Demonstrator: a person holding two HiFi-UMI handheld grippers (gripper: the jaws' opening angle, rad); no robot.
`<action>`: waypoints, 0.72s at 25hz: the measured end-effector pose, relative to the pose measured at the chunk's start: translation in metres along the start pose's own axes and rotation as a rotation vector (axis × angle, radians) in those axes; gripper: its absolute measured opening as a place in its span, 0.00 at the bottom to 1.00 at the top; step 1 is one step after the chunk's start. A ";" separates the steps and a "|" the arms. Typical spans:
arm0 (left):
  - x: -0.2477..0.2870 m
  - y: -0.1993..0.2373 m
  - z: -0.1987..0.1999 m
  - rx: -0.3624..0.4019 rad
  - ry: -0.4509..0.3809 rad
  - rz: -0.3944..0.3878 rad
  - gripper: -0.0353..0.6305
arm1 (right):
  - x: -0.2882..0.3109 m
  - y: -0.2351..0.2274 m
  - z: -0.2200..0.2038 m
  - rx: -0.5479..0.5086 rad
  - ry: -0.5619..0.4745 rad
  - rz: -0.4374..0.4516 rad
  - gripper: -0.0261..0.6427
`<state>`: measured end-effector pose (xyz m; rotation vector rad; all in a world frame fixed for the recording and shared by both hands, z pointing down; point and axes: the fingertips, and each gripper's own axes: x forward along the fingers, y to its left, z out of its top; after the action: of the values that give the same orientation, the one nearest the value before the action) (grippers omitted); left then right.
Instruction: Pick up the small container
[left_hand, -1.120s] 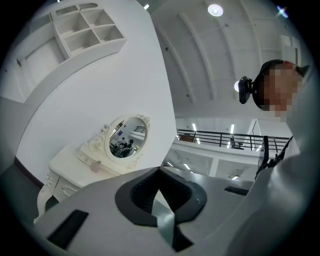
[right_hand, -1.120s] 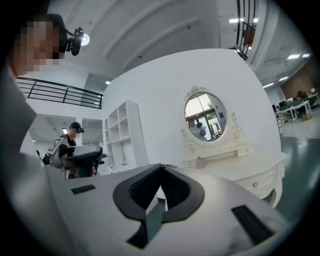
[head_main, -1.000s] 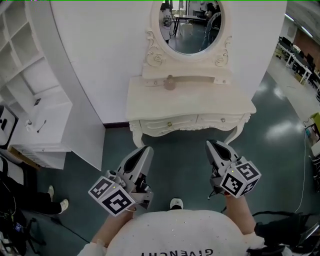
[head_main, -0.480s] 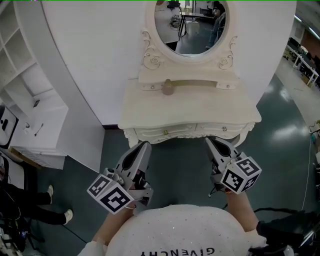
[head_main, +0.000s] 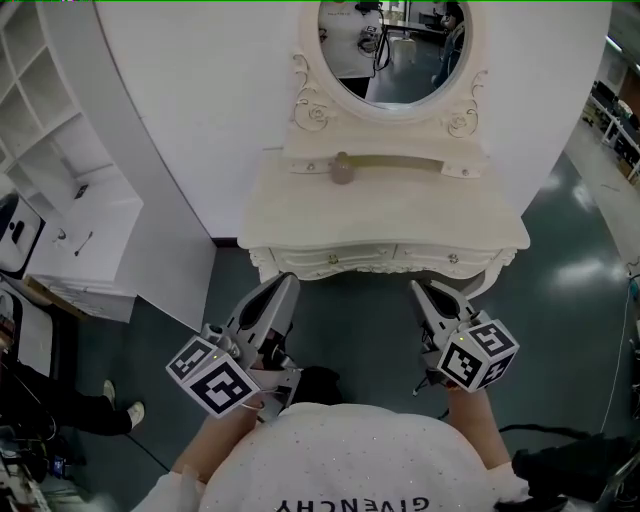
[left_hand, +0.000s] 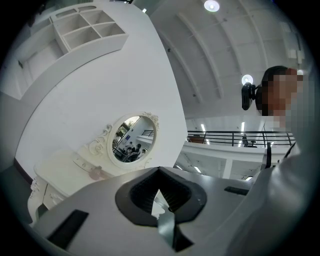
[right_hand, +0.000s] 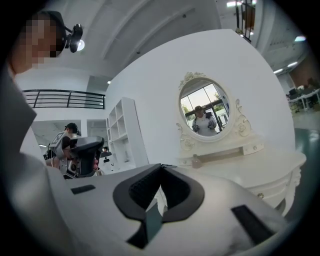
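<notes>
Small brownish round container (head_main: 342, 168) at back of cream tabletop (head_main: 300, 215), well ahead; left hand-held gripper (head_main: 283, 286) perhaps nearer than right hand-held gripper (head_main: 426, 293); both closed, empty.

Staged room in open hall, vanity table (head_main: 400, 215), shelving (head_main: 85, 215)

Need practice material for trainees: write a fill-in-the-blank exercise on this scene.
The small container stands at the back of the dressing table, just below the oval ____.
The left gripper and the right gripper both have their jaws ____.
Neither gripper touches the container; both hang short of the table, above the ____.
Missing words: mirror; shut; floor.
</notes>
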<state>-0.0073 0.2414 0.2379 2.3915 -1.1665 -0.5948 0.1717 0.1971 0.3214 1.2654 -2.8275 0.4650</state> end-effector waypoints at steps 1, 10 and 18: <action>0.001 -0.001 -0.003 -0.002 0.009 -0.003 0.06 | -0.003 -0.004 -0.004 0.017 0.003 -0.010 0.04; 0.013 0.002 -0.018 -0.022 0.082 -0.022 0.06 | -0.018 -0.017 -0.019 0.100 0.004 -0.050 0.04; 0.037 0.007 -0.025 -0.018 0.114 -0.066 0.06 | -0.019 -0.032 -0.009 0.080 -0.005 -0.105 0.04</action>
<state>0.0228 0.2126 0.2551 2.4227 -1.0333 -0.4801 0.2071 0.1928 0.3359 1.4218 -2.7556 0.5771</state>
